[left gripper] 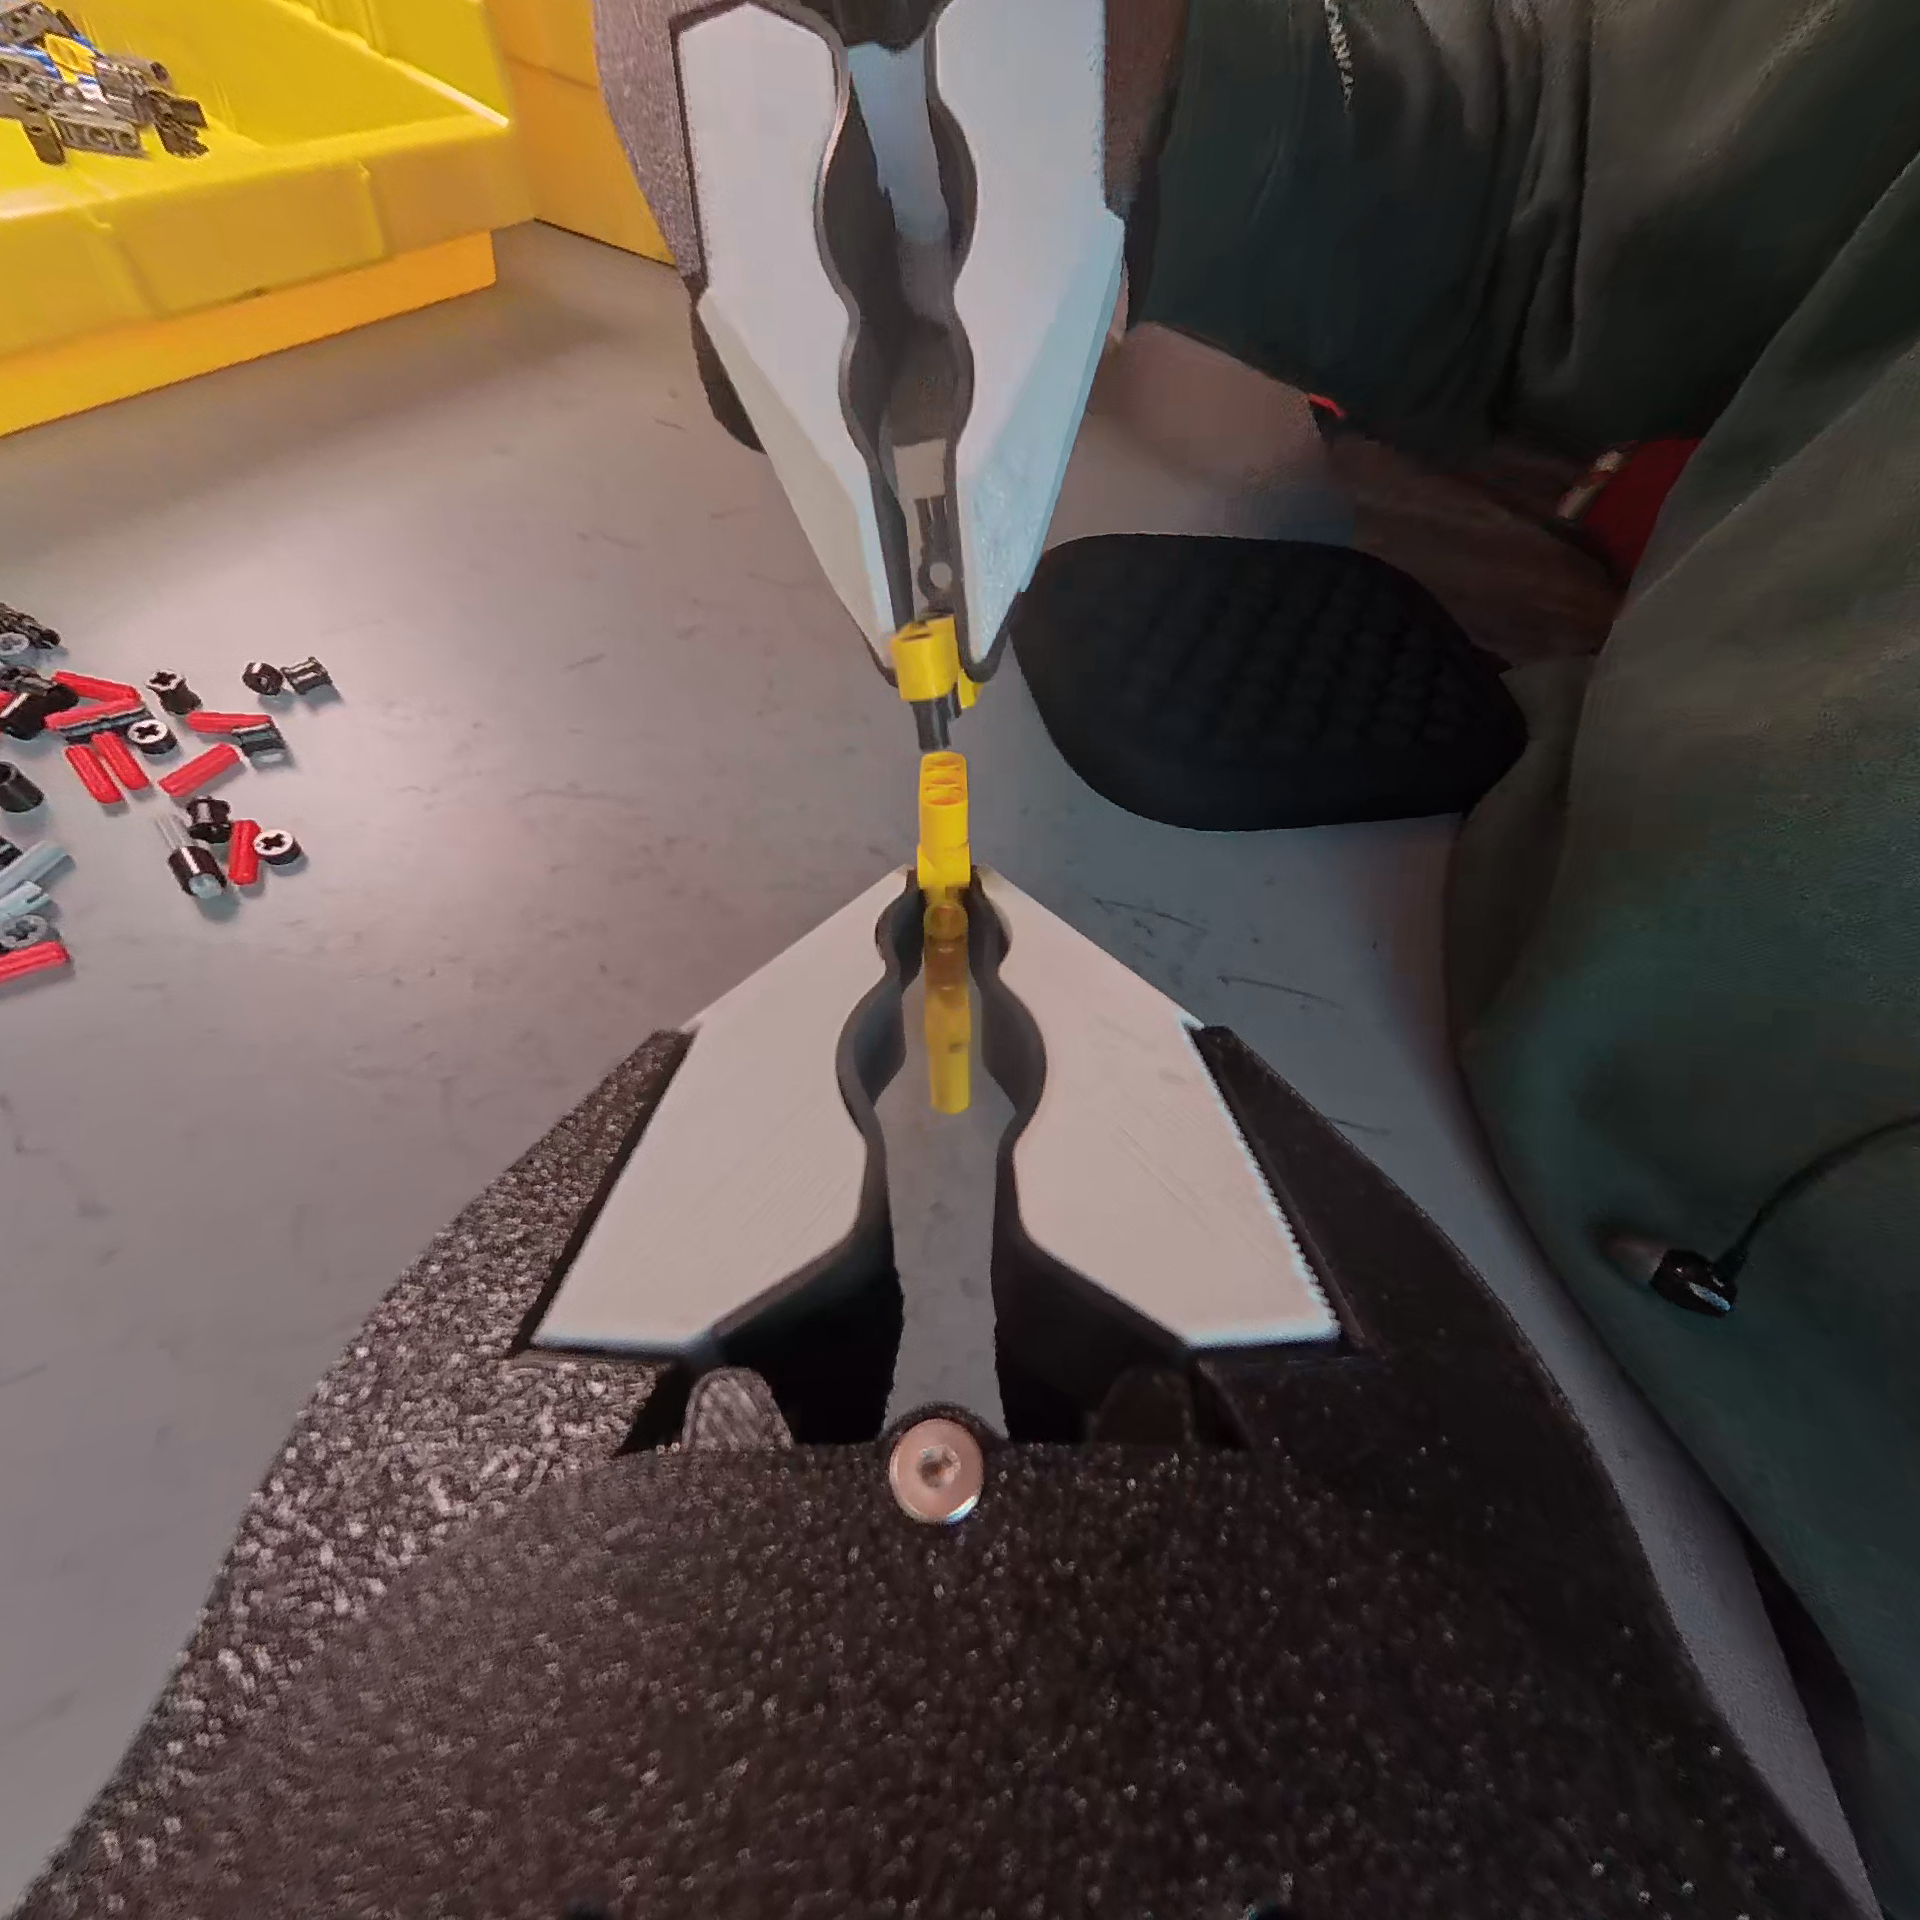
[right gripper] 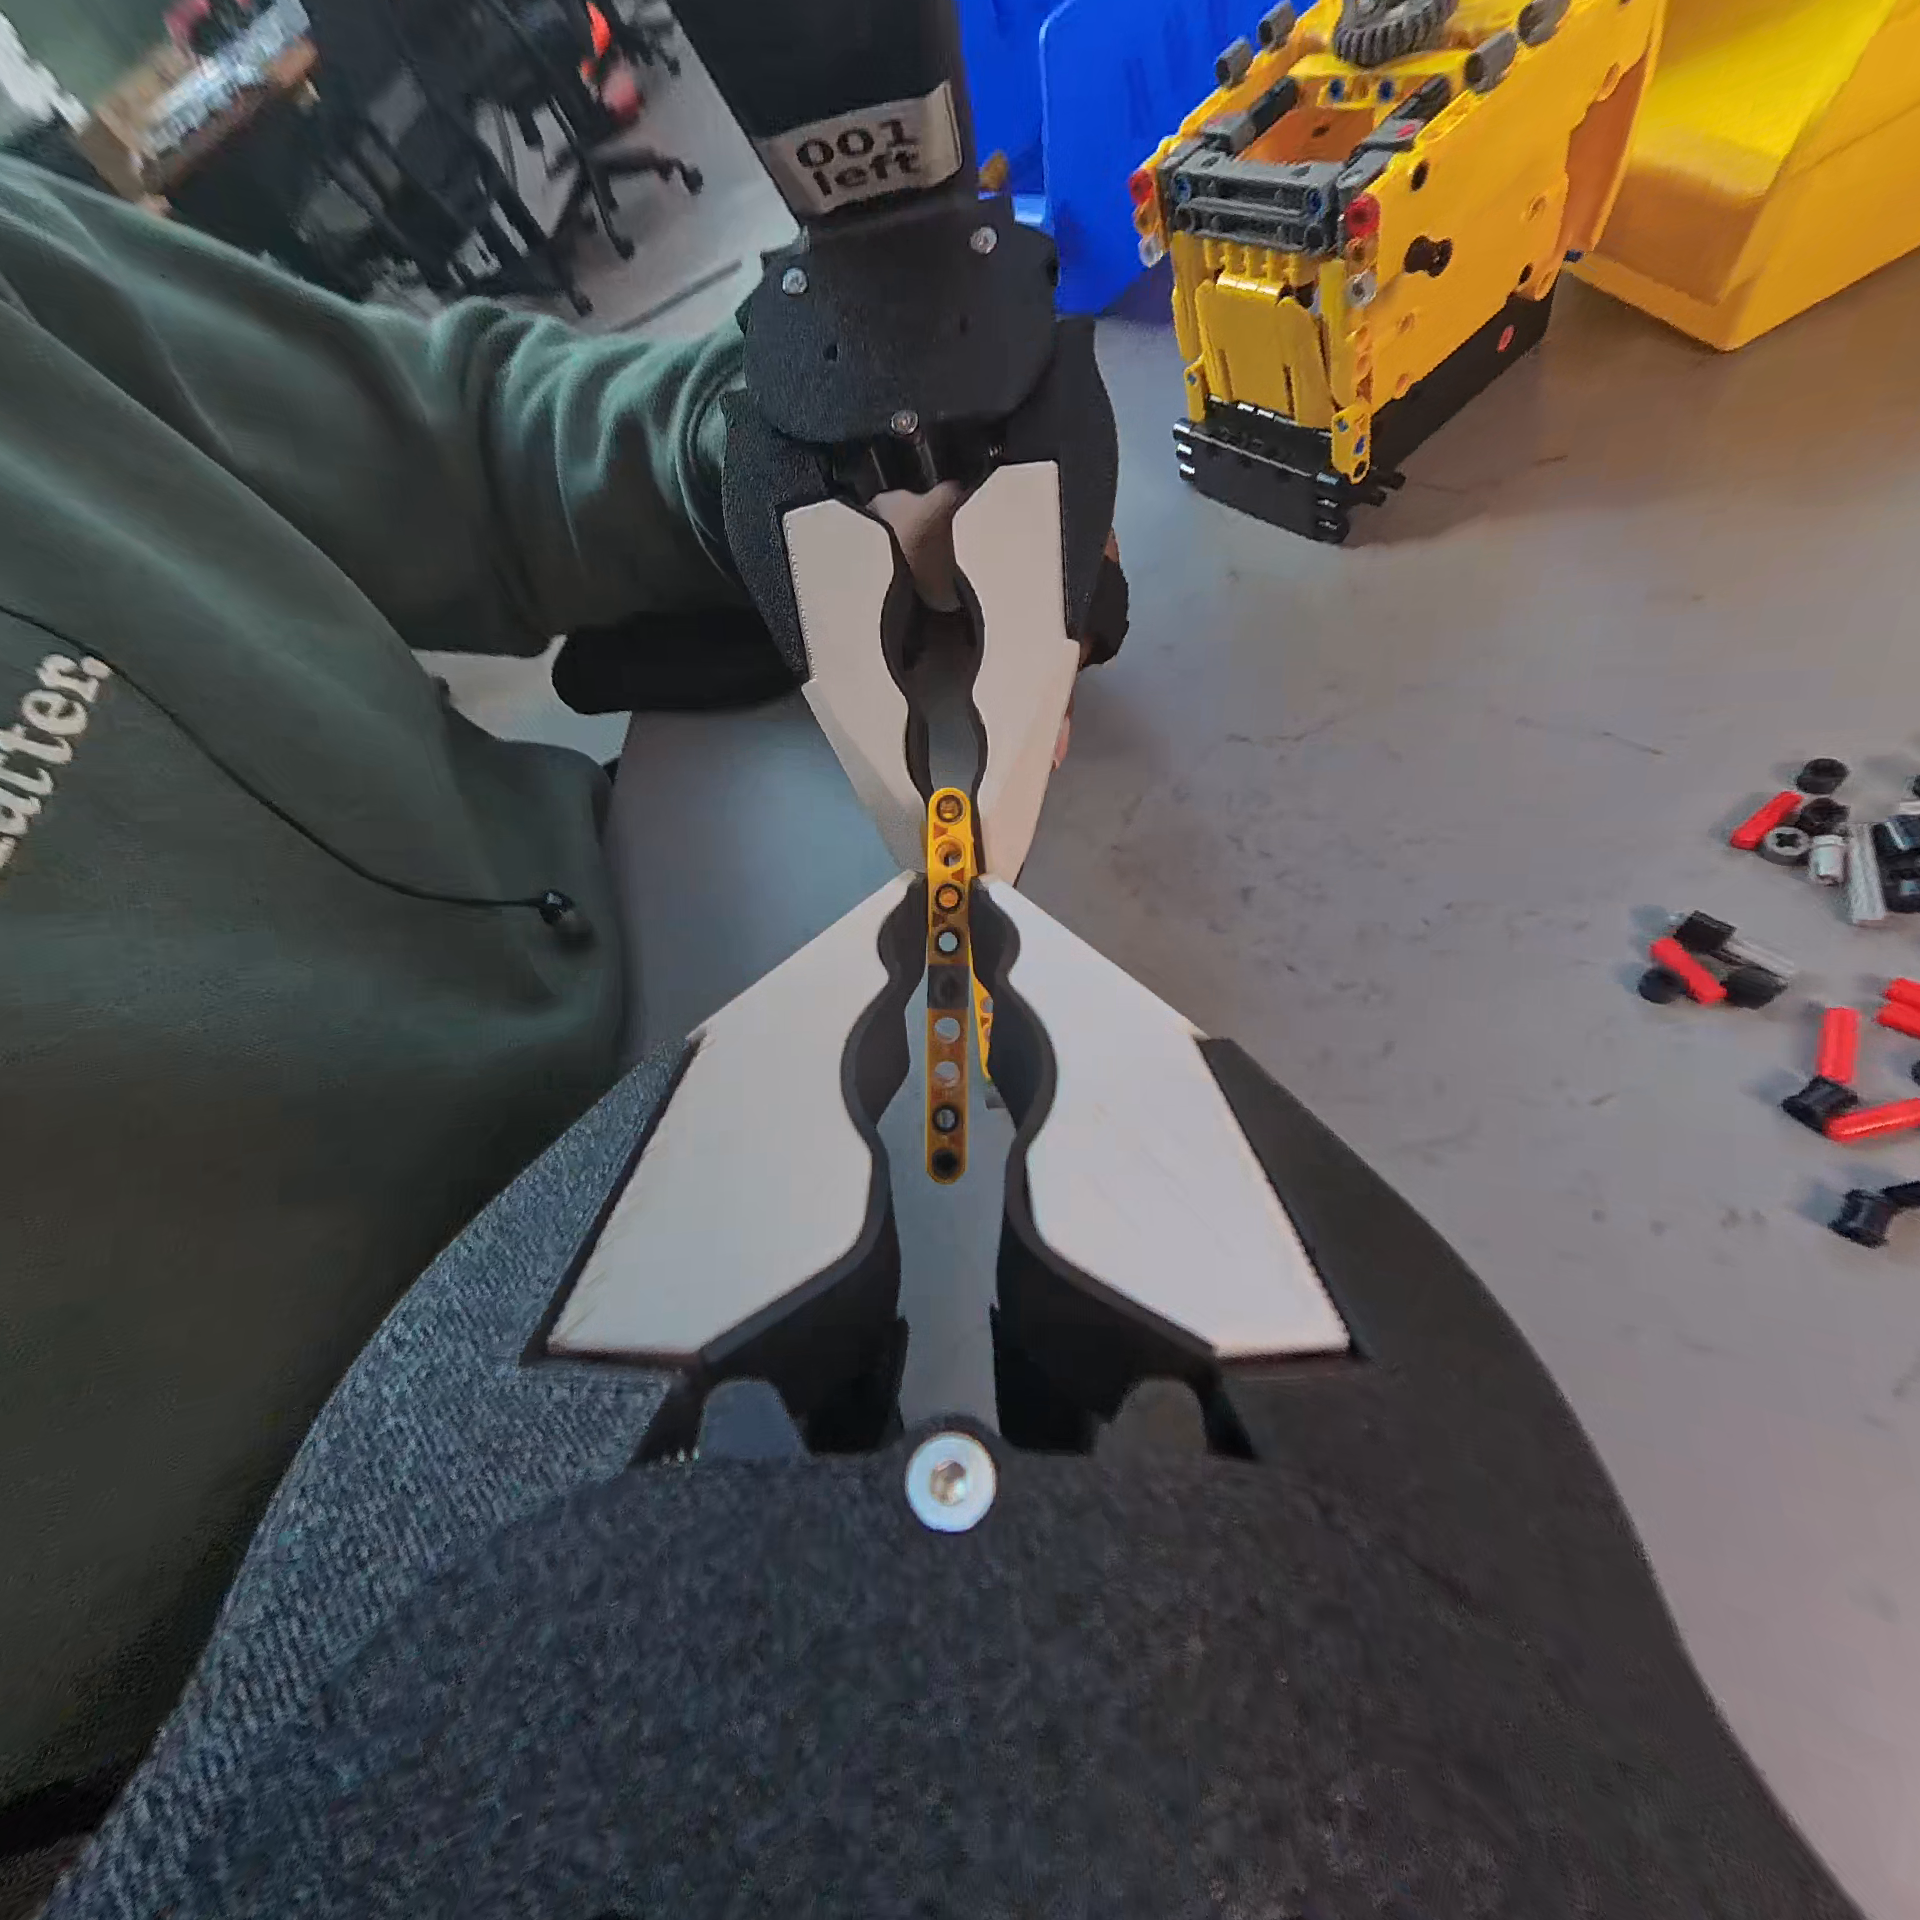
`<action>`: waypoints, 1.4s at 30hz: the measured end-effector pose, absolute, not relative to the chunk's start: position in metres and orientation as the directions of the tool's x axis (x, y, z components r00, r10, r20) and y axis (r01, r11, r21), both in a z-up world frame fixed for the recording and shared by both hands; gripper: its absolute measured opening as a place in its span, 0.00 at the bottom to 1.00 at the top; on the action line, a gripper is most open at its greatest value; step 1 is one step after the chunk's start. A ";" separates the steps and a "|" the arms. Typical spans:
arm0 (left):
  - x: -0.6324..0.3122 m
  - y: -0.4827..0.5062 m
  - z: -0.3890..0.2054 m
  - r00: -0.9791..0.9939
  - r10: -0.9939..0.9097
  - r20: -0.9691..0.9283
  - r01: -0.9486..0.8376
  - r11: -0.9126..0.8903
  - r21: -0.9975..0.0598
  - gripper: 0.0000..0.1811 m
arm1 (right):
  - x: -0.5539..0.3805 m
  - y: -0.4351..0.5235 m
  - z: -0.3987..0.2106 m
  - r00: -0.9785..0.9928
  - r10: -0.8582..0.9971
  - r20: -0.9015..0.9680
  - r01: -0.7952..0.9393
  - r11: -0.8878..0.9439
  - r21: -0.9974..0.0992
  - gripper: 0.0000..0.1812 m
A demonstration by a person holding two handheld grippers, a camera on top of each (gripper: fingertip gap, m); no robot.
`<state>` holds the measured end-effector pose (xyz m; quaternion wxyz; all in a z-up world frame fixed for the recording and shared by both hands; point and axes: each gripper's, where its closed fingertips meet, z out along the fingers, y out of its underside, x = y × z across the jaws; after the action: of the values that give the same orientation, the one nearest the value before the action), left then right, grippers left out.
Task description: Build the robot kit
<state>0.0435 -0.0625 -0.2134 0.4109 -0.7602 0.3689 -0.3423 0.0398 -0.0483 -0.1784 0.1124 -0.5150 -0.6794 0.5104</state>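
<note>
Yellow beam (left gripper: 944,997) is clamped edge-on at the tips of the left gripper (left gripper: 945,883), frame centre of the left wrist view. Directly above, the right gripper (left gripper: 940,649) points down, closed on a yellow connector (left gripper: 923,665) with a black pin; a slight gap separates the parts. Loose red and black pins (left gripper: 156,748) lie at left. Misalignment could skew the pin or twist either part from its tip grip.

In the right wrist view, the perforated beam (right gripper: 948,987) runs through the right gripper (right gripper: 948,883) at centre. The left gripper (right gripper: 971,842) approaches from above, jaws narrow, a green sleeve (right gripper: 416,436) behind it. A yellow model vehicle (right gripper: 1382,260) stands upper right.
</note>
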 end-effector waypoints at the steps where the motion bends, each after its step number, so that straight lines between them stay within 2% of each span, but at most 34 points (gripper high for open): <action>1: 0.044 -0.063 -0.213 0.491 -0.843 0.218 -0.282 -0.390 -0.876 0.04 | 0.040 -0.051 -0.179 -0.453 0.821 -0.348 0.604 -0.004 -0.797 0.04; 4: 0.045 -0.064 -0.213 0.488 -0.845 0.220 -0.284 -0.392 -0.875 0.04 | 0.039 -0.055 -0.183 -0.467 0.832 -0.300 0.645 0.089 -0.759 0.04; 16: 0.047 -0.068 -0.214 0.464 -0.844 0.267 -0.275 -0.424 -0.863 0.04 | 0.039 -0.057 -0.187 -0.489 0.831 -0.268 0.708 0.198 -0.678 0.04; 27: 0.050 -0.071 -0.213 0.445 -0.826 0.345 -0.227 -0.476 -0.849 0.03 | 0.041 -0.063 -0.189 -0.484 0.803 -0.346 0.762 0.193 -0.619 0.04; 35: 0.051 -0.070 -0.214 0.461 -0.807 0.368 -0.228 -0.508 -0.830 0.03 | 0.040 -0.060 -0.192 -0.486 0.813 -0.320 0.766 0.220 -0.603 0.04; 42: 0.053 -0.071 -0.215 0.457 -0.802 0.384 -0.236 -0.526 -0.817 0.03 | 0.045 -0.061 -0.196 -0.492 0.807 -0.326 0.803 0.276 -0.528 0.04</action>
<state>0.0525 -0.0714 -0.2148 0.3541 -0.7767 0.3342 -0.3997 0.0445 -0.0612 -0.1962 0.0031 -0.5038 -0.7988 0.3288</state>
